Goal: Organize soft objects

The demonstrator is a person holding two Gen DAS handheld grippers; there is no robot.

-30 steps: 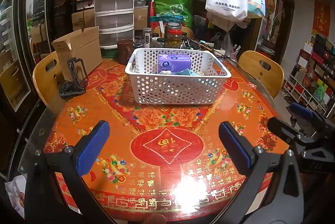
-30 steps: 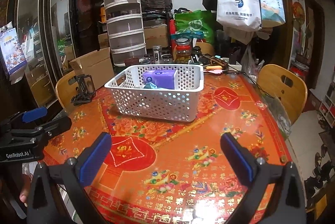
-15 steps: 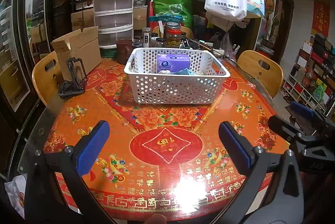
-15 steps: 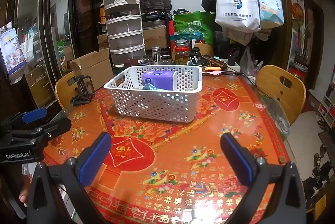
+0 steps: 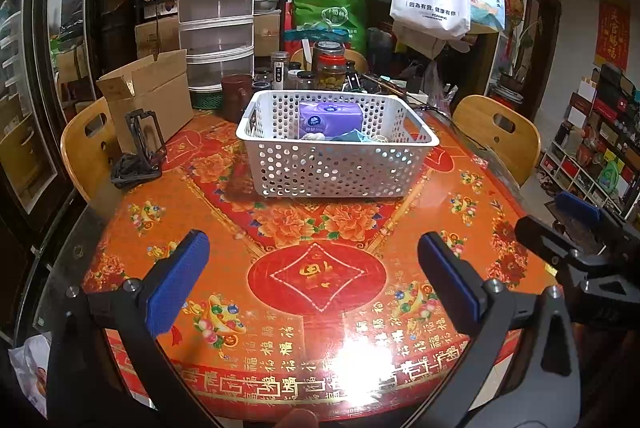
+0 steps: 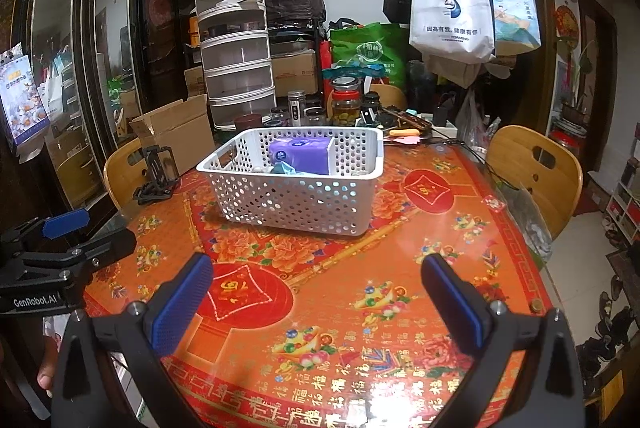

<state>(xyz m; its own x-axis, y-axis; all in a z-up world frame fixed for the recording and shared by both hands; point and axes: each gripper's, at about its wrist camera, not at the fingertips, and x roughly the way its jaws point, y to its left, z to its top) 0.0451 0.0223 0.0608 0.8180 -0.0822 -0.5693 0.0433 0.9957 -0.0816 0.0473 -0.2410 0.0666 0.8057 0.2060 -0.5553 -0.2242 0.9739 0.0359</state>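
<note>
Both tools empty and spread wide. Left gripper [image 5: 314, 282] low over the near edge of the table [image 5: 472, 187], nothing between the blue pads [image 5: 176, 284]. Right gripper [image 6: 316, 302] the same, jaws fully apart, nothing held; also visible at the right edge of the left view.

White basket [image 5: 338, 163] at mid-table, well apart from both tools. Purple tissue pack [image 5: 330, 119] inside, toward the back wall. Beside it, teal soft item [image 5: 352, 136] and small pale items, too small to identify. No loose soft items visible on the near cloth.

Risks, as judgement:
- Overshoot on a forward reach: basket light, liable to slide on the glossy cloth toward the jars [image 5: 330, 67] behind.
- Pinch too deep: pad caught in the perforated wall, basket lifted with the pack.
- Soft pack squeezed off-centre: sag, slip from the pads.

Orientation: pack on edge, printed face toward the left camera, long axis level and parallel to the basket's long side, left-to-right in the left view. Basket long axis likewise across that view, angled in the right view.
</note>
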